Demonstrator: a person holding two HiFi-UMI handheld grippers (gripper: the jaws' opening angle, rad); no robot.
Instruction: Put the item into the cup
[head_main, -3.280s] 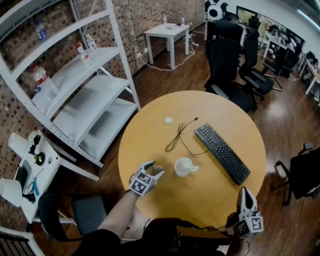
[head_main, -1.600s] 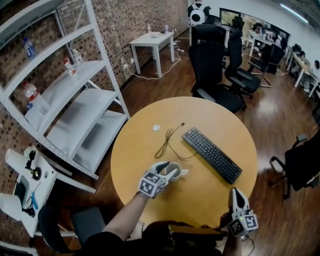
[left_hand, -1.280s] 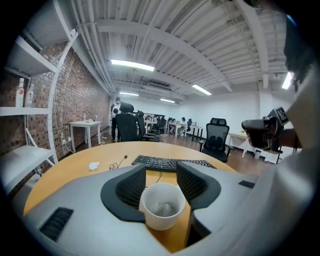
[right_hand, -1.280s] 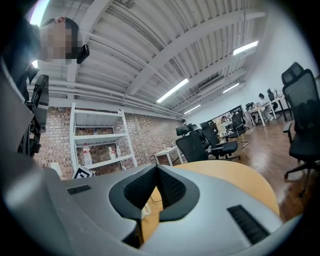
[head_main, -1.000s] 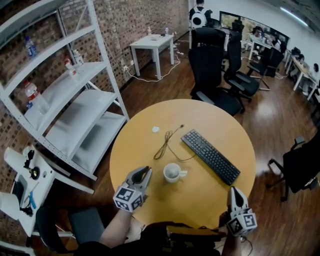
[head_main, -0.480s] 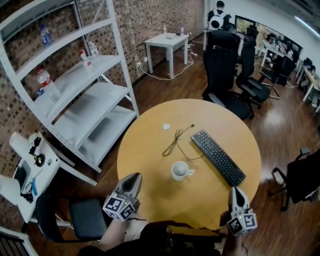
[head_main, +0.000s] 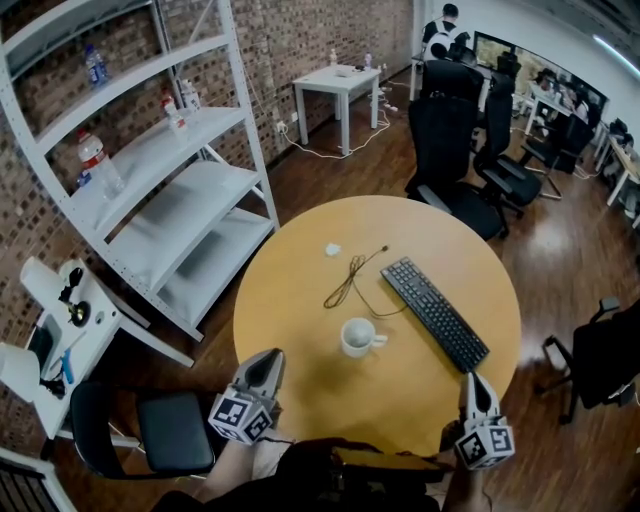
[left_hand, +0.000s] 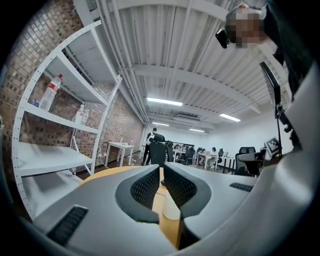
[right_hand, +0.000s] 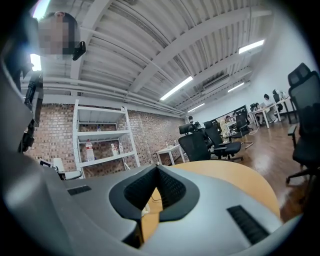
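Cup (head_main: 355, 336) stood upright on round table (head_main: 290, 320), ahead of L gripper (head_main: 268, 358) & a bit to its right, clear of it, handle to the right. L jaws were pressed together, nothing btwn them. R gripper (head_main: 473, 382) sat at table's near edge, cup ahead-left of it; its jaws met tip to tip, empty. Small white item (head_main: 333, 249) lay beyond cup from L gripper, near black cable (head_main: 350, 278). Keyboard (head_main: 435, 312) lay ahead of R gripper.

Cup (head_main: 356, 337) contents too small to tell. White scrap (head_main: 333, 249) unidentifiable. Left gripper view: cup mostly behind jaws.
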